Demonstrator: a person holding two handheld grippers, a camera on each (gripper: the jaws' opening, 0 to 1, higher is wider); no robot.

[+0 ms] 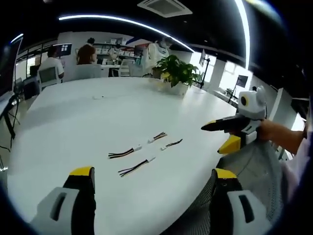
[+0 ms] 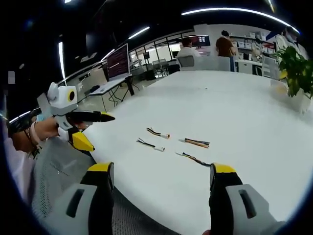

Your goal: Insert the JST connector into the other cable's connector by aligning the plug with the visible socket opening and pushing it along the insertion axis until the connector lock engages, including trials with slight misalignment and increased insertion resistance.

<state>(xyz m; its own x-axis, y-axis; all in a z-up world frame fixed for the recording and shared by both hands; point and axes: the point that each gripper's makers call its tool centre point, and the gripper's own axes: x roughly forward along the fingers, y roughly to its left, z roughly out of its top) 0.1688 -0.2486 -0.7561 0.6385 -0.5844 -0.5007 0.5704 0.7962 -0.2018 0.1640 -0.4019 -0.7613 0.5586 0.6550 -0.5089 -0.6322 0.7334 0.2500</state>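
Several short JST cables lie loose on the round white table (image 1: 98,117). In the left gripper view they are a pair near me (image 1: 124,153) (image 1: 136,167) and a pair further off (image 1: 157,137) (image 1: 172,144). My left gripper (image 1: 153,172) hangs open over the table's near edge, short of the cables, holding nothing. My right gripper (image 1: 216,137) comes in from the right, a hand behind it, jaws apart and empty. In the right gripper view the cables (image 2: 157,132) (image 2: 150,144) (image 2: 196,142) (image 2: 194,158) lie just ahead of the open right gripper (image 2: 162,169). The left gripper (image 2: 94,129) hovers open at the left.
A potted plant (image 1: 175,73) stands at the table's far side. A grey mesh chair (image 2: 63,171) sits against the near edge. People sit at desks in the background (image 1: 85,55), and a monitor (image 2: 117,61) stands on a side desk.
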